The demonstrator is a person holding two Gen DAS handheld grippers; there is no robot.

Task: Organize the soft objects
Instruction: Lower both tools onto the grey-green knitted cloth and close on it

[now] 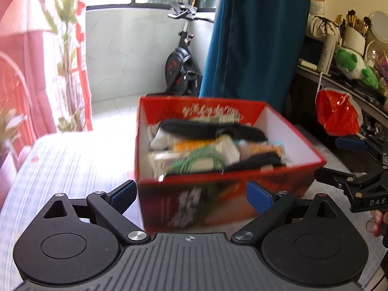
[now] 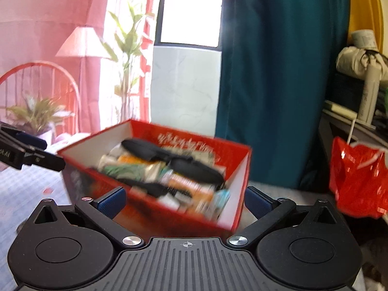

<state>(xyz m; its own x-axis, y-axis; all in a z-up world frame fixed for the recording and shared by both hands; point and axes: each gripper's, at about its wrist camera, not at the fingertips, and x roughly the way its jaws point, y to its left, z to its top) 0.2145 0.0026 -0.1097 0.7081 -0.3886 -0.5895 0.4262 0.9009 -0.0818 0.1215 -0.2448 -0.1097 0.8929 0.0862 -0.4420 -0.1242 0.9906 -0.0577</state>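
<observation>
A red cardboard box (image 1: 278,131) stands on the checked bedsheet (image 1: 60,165), filled with blurred soft items: black pieces (image 1: 213,128), an orange one and a green one (image 1: 201,160). My left gripper (image 1: 191,196) is open just in front of the box's near wall, with nothing pressed between its blue pads. My right gripper (image 2: 184,198) is open too, facing the box (image 2: 169,215) at its near corner. Each gripper shows in the other's view: the right gripper (image 1: 339,160) beside the box's right side, the left gripper (image 2: 41,151) at its left corner.
A teal curtain (image 1: 254,36) hangs behind the box, with an exercise bike (image 1: 181,68) by the window. On the right is a dark shelf holding a green plush (image 1: 354,68) and a hanging red plastic bag (image 1: 337,114). A hand (image 1: 378,220) shows at the right edge.
</observation>
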